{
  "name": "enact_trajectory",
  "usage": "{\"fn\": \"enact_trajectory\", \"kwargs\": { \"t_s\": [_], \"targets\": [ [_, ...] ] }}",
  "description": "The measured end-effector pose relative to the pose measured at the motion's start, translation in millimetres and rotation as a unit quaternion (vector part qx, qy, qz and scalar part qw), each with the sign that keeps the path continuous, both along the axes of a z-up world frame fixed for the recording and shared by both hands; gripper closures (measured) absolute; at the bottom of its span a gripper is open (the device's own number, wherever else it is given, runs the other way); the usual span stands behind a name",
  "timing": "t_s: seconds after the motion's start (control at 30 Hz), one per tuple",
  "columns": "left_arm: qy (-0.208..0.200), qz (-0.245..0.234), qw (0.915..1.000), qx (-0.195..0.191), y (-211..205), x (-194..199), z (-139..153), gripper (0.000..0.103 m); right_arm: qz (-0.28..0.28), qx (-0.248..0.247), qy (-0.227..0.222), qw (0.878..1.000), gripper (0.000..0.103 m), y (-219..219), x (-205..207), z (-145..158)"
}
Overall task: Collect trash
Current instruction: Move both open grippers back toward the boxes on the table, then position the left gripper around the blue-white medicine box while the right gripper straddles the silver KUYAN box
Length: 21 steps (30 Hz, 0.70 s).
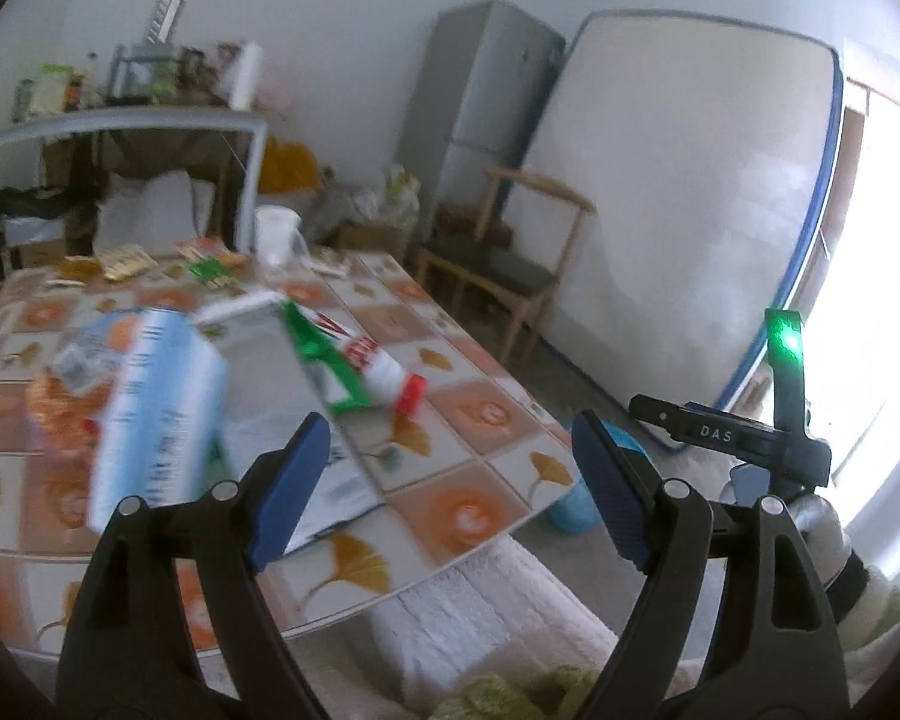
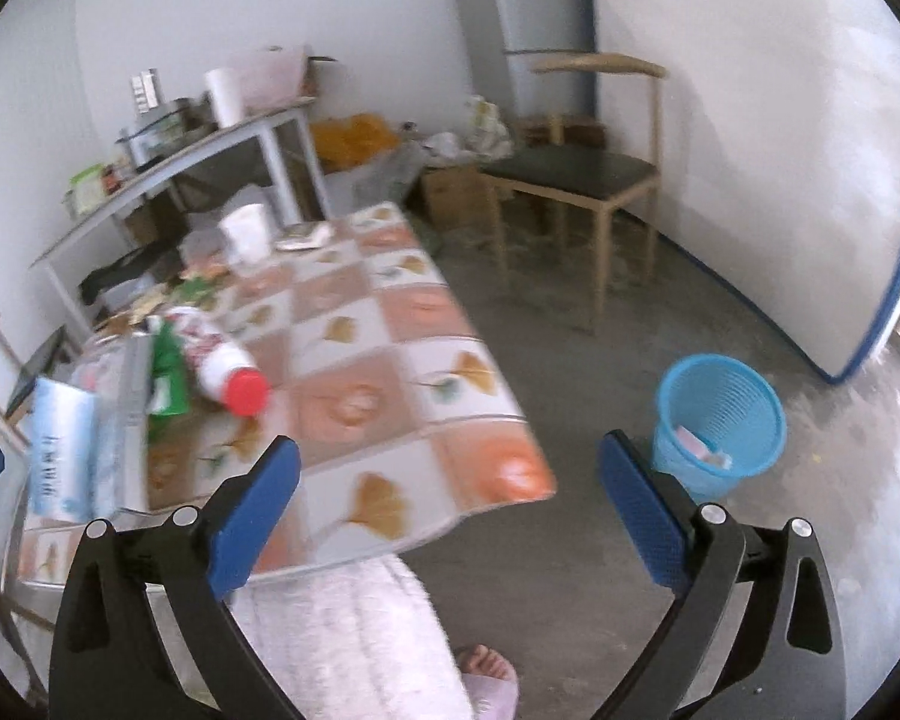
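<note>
The trash is mostly on the table (image 2: 450, 324) in front of me: a white bottle with a red cap (image 2: 228, 369) lying on its side, a green wrapper (image 2: 168, 372) touching it, a pale blue carton (image 1: 156, 414) nearer my left side, and a scatter of small gold and green packets (image 1: 126, 261) along the far edge by a white cup (image 2: 247, 231). A flat paper sheet (image 1: 330, 480) lies just beyond my left gripper (image 1: 450, 480).

Both my grippers are empty. The left one stands wide, nothing between its pads, pointed over the near table corner. My right gripper (image 2: 450, 510) is spread as far as it goes, likewise holding nothing, looking past the table's corner toward the floor.

The blue basket (image 2: 720, 420) sits on the floor to the right of the table, well apart from it, and already has something pale and flat inside, so I judge the collecting has begun but most is left: bottle, wrapper, carton and the packets are all uncollected.

For room: the table's near edge and rounded corner lie right under my jaws, with my own lap and a bare foot (image 2: 486, 663) below. Between table and basket the floor is open; a wooden chair (image 2: 576, 180) and a leaning mattress (image 1: 678, 192) stand farther back, clear of that path.
</note>
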<state>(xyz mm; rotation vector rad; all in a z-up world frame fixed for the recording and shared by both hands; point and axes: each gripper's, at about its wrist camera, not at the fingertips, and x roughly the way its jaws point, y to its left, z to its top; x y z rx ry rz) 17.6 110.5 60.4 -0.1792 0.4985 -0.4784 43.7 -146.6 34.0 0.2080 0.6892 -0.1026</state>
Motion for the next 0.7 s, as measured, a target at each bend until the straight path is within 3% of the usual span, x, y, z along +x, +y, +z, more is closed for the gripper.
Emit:
{"fn": "enact_trajectory", "kwargs": {
  "t_s": [0.13, 0.23, 0.5, 0.7],
  "targets": [
    [-0.042, 0.032, 0.9986, 0.004, 30, -21, 2, 0.024, 0.049, 0.031, -0.004, 0.998, 0.007, 36, 4, 12],
    [-0.051, 0.056, 0.997, 0.015, 44, -26, -2, 0.024, 0.083, 0.074, 0.005, 0.994, 0.007, 52, 14, 15],
    [-0.025, 0.108, 0.9938, 0.007, 87, -13, -20, 0.025, 0.164, 0.152, 0.036, 0.974, 0.007, 99, 53, 7],
    [-0.006, 0.129, 0.9916, 0.007, 103, 2, -29, 0.025, 0.192, 0.159, 0.056, 0.967, 0.007, 126, 73, -2]
  ]
}}
